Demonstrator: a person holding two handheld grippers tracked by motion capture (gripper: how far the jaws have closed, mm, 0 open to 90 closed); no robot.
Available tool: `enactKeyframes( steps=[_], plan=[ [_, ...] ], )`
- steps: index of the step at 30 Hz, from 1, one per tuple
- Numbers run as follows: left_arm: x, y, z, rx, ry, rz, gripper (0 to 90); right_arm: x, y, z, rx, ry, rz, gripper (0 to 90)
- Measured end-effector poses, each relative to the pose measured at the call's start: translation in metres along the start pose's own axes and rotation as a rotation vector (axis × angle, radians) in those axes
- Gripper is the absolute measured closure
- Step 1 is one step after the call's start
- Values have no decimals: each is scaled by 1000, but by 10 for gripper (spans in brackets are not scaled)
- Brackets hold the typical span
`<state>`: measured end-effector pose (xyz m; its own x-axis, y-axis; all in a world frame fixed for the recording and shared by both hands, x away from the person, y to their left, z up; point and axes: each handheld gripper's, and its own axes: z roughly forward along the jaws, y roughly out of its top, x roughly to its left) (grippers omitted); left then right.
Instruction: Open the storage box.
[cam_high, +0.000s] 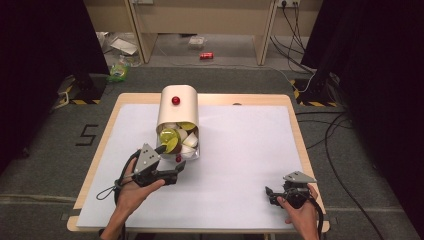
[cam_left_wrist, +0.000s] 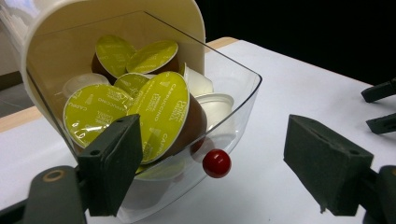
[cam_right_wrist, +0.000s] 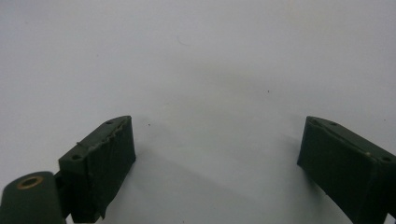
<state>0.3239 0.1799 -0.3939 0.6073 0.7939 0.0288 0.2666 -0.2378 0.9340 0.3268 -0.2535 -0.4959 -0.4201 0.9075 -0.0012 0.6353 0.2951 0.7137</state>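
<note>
1. In the high view, the left hand-held gripper (cam_high: 176, 163) sits lower left of centre, held by the person's left hand (cam_high: 134, 190). Its jaws are spread wide and grip nothing.
2. In the left gripper view, those jaws stand far apart on either side of a red knob (cam_left_wrist: 216, 163) on the clear drawer (cam_left_wrist: 233, 105). The left jaw overlaps the drawer's front; whether it touches is unclear.
3. The drawer is pulled out of a cream bin (cam_high: 178, 112) at the centre of the high view, and the bin has a second red knob (cam_high: 175, 100) on top.
4. The drawer holds coffee pods (cam_left_wrist: 161, 112) with green foil lids, some printed "Cappuccino", and white pods (cam_left_wrist: 215, 105) beside them.
5. The right hand-held gripper (cam_high: 270, 194) is at the lower right of the high view, in the right hand (cam_high: 300, 212), well apart from the bin.
6. In the right gripper view its jaws are wide open above the bare white sheet (cam_right_wrist: 210, 70), holding nothing.
7. The sheet covers most of the wooden desk (cam_high: 112, 112).
8. Beyond the desk, at the top of the high view: grey floor, black curtains (cam_high: 45, 45) at both sides, cables (cam_high: 292, 30) at upper right, and a red can (cam_high: 206, 55) on the floor.
</note>
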Motion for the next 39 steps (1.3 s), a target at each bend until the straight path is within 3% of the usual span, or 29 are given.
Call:
enactKeyframes(
  steps=[23, 34, 39],
  plan=[
    [-7, -6, -10, 0, -8, -9, 192, 0, 0, 0, 0, -1, 0, 110],
    [-7, -7, -12, -8, -19, -50, 196, 0, 0, 0, 0, -1, 1, 110],
    [-5, -7, -10, -13, -1, -63, 210, 0, 0, 0, 1, 0, 5, 110]
  ],
)
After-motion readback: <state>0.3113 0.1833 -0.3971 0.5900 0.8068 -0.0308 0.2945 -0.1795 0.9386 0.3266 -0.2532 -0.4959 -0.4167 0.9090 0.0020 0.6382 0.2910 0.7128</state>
